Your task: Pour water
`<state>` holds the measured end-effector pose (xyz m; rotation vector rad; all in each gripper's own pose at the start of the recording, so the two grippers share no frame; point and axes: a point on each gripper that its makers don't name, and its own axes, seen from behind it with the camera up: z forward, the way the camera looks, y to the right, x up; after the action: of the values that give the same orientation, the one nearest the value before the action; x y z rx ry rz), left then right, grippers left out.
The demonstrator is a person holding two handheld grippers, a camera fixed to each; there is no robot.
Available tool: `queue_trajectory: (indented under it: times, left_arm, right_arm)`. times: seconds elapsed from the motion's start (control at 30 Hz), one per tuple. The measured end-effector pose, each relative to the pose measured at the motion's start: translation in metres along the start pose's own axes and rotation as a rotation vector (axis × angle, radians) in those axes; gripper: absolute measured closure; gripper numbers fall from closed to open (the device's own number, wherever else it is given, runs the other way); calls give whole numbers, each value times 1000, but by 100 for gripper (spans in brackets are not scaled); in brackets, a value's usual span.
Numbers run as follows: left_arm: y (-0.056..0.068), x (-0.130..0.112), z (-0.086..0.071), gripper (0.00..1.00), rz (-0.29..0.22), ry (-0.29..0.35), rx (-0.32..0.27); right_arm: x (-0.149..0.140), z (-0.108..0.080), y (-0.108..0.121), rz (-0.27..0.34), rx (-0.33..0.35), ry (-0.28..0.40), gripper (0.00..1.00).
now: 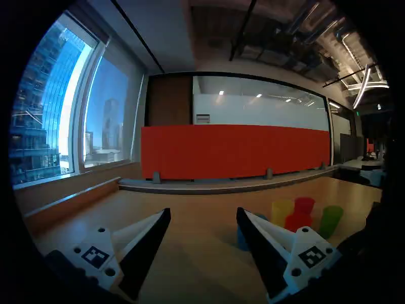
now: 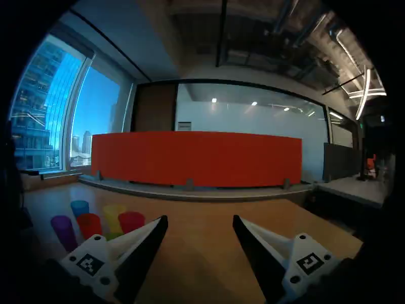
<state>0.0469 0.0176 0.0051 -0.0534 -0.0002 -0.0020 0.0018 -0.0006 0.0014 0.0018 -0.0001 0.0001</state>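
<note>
Several coloured plastic cups stand in a cluster on the wooden table (image 1: 202,223). In the left gripper view I see a yellow cup (image 1: 281,211), a red cup (image 1: 304,205), an orange cup (image 1: 296,222), a green cup (image 1: 330,220) and a blue cup (image 1: 243,238) partly behind my right finger. My left gripper (image 1: 203,223) is open with nothing between its fingers, the cups lying ahead to its right. In the right gripper view a purple cup (image 2: 64,231), blue cup (image 2: 79,207), orange cup (image 2: 89,225), yellow cup (image 2: 113,215) and red cup (image 2: 131,221) stand ahead left. My right gripper (image 2: 200,228) is open, holding nothing.
A long red partition (image 1: 233,151) runs along the table's far edge. Large windows (image 1: 61,121) line the left wall. Another desk (image 2: 354,190) stands at the right. Bare wooden tabletop (image 2: 202,238) stretches ahead of both grippers.
</note>
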Motion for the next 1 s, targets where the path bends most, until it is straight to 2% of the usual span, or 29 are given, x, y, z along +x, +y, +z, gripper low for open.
queue_trajectory:
  times: [0.37,0.57,0.8,1.0]
  left_arm:
    - [4,61,12,3,-35,-1,-63]
    - [5,90,19,3,-51,-14,-97]
    - [20,132,27,3,-62,-14,-198]
    - [26,159,28,3,-44,-3,-245]
  right_arm:
    - [57,18,-14,46,79,-25,1]
    - [83,26,-11,75,97,-47,1]
    - [107,37,-5,65,116,-67,1]
    - [125,42,-9,67,146,-62,1]
